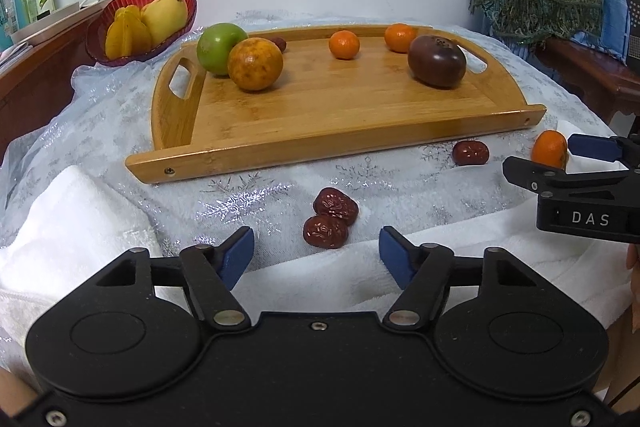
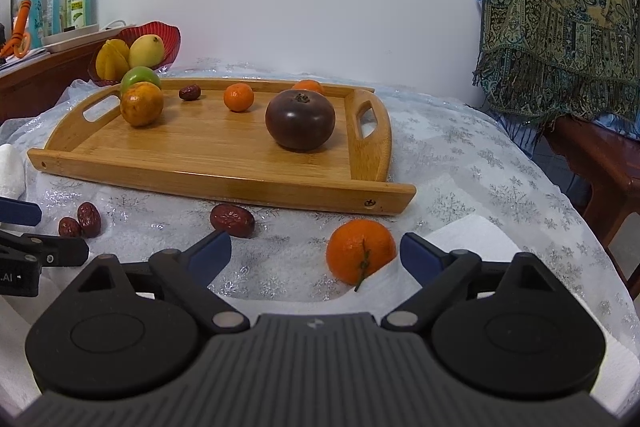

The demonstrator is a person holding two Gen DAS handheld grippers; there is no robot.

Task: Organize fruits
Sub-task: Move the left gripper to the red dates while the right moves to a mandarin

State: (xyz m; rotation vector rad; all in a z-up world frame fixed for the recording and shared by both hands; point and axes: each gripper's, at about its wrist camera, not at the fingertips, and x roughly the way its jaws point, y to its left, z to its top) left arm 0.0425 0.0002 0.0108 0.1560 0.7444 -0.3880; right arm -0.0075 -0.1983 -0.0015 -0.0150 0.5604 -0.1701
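The left gripper (image 1: 316, 259) has its fingers (image 1: 239, 255) spread, with nothing between the pads; two red dates (image 1: 330, 223) lie touching each other on the cloth just ahead of the gap. The right gripper (image 2: 314, 255) also has its fingers (image 2: 210, 255) spread wide, and a loose mandarin (image 2: 361, 251) sits between them, near the right-hand pad but, as far as can be seen, not pinched. A third date (image 2: 232, 220) lies on the cloth between the two grippers, just in front of the wooden tray (image 2: 224, 183). The tray already carries a green apple (image 1: 219, 47), a large orange (image 1: 255, 64), two small mandarins (image 1: 344, 44), a dark purple fruit (image 2: 300, 119) and one date (image 2: 189, 92). The red bowl (image 1: 100, 31) beyond the tray holds a mango and a starfruit. By judgement, the task is past its midpoint: four small fruits remain on the cloth-covered surface (image 2: 460, 163) for collection.
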